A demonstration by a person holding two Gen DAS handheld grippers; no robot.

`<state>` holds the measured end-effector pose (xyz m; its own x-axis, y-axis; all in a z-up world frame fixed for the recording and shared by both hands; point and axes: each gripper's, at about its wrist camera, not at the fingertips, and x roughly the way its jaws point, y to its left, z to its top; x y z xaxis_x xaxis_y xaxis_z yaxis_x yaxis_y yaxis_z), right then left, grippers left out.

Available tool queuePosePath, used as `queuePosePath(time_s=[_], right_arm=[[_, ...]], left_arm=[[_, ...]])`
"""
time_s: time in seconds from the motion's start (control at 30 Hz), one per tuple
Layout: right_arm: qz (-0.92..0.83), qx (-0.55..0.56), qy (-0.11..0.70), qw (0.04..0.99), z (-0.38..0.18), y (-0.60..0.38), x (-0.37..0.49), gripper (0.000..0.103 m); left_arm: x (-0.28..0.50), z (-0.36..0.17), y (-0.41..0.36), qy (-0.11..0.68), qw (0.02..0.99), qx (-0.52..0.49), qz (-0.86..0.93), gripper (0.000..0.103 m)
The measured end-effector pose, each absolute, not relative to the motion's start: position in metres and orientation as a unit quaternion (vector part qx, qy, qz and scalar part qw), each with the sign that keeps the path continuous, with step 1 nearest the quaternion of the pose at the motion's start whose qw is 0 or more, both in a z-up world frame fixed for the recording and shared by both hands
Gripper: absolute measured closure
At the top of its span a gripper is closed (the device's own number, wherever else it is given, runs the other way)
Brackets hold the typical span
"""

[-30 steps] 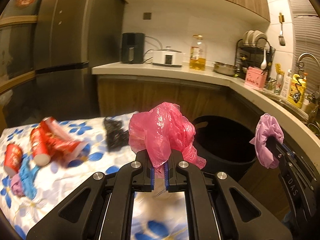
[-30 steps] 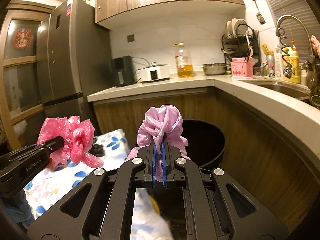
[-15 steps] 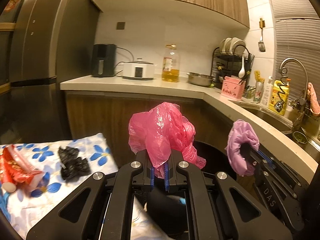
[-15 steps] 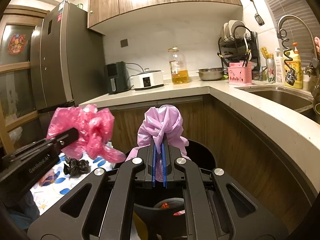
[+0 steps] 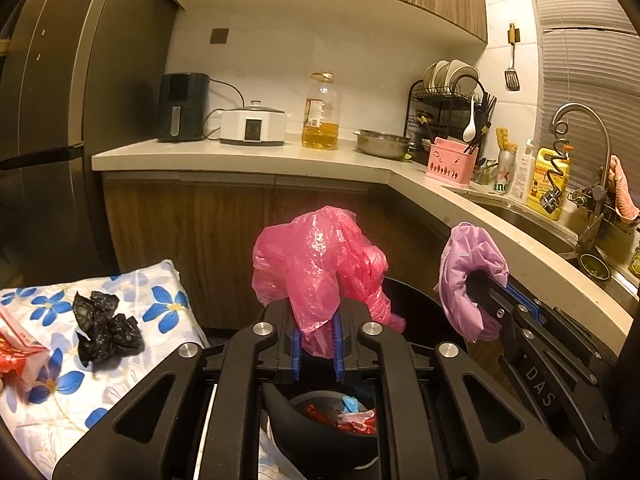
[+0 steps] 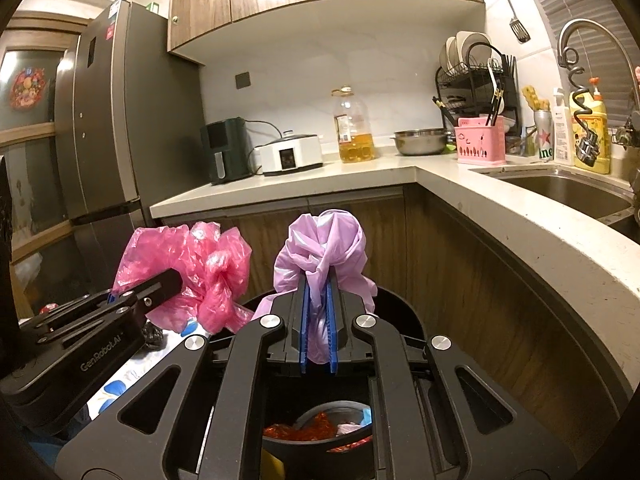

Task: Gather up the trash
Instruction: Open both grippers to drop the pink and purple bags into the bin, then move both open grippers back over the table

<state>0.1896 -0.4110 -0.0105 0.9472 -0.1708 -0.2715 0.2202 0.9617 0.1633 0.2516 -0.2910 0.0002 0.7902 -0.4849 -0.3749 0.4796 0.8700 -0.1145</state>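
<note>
Left gripper [image 5: 316,344]: my jaws are opening, with the pink plastic bag [image 5: 316,264] between the blue pads; the plastic hangs down through the narrow gap and bunches up above my fingertips.
Right gripper [image 6: 319,332]: my jaws are opening too, and the lilac plastic bag [image 6: 324,252] sits between the pads, its crumpled top puffed out above them.
Where I am: both grippers are side by side over the black trash bin [image 6: 404,316], which stands against the wooden cabinet under the counter [image 6: 360,180].
Inside the bin: red wrapper scraps, something blue and something pale lie at the bottom [image 5: 340,416].
Left behind: a crumpled black bag [image 5: 104,328] lies on the blue-flowered cloth [image 5: 160,300] to my left, with a red wrapper [image 5: 16,344] at the cloth's far edge, partly cut off.
Counter: an oil bottle [image 5: 322,114], a white cooker [image 5: 254,126] and a steel bowl [image 5: 382,144].
</note>
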Motion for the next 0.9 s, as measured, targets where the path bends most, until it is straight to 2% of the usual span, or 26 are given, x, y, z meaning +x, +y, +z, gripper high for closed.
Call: queuePosePath(time_s=[0.13,0.2,0.27,0.37,0.7,0.9], right_arm=[[-0.101,0.102,0.135,0.980,-0.013,-0.415,0.193,0.082],[-0.102,0.105,0.134,0.980,-0.014,-0.416,0.193,0.070],[-0.106,0.107,0.134,0.980,-0.014,-0.417,0.193,0.064],[-0.110,0.109,0.133,0.979,-0.016,-0.418,0.190,0.059],[-0.121,0.119,0.140,0.975,-0.021,-0.419,0.180,0.055],[-0.118,0.112,0.137,0.977,-0.019,-0.411,0.173,0.055]], left_arm=[[0.256,-0.005,-0.287,0.203,0.947,-0.004,-0.247,0.074],[0.258,-0.008,-0.284,0.209,0.947,-0.009,-0.242,0.069],[0.260,-0.010,-0.280,0.213,0.948,-0.015,-0.237,0.059],[0.260,-0.011,-0.274,0.213,0.947,-0.024,-0.238,0.045],[0.256,-0.017,-0.263,0.224,0.943,-0.034,-0.243,0.037],[0.247,-0.014,-0.252,0.220,0.942,-0.048,-0.247,0.027]])
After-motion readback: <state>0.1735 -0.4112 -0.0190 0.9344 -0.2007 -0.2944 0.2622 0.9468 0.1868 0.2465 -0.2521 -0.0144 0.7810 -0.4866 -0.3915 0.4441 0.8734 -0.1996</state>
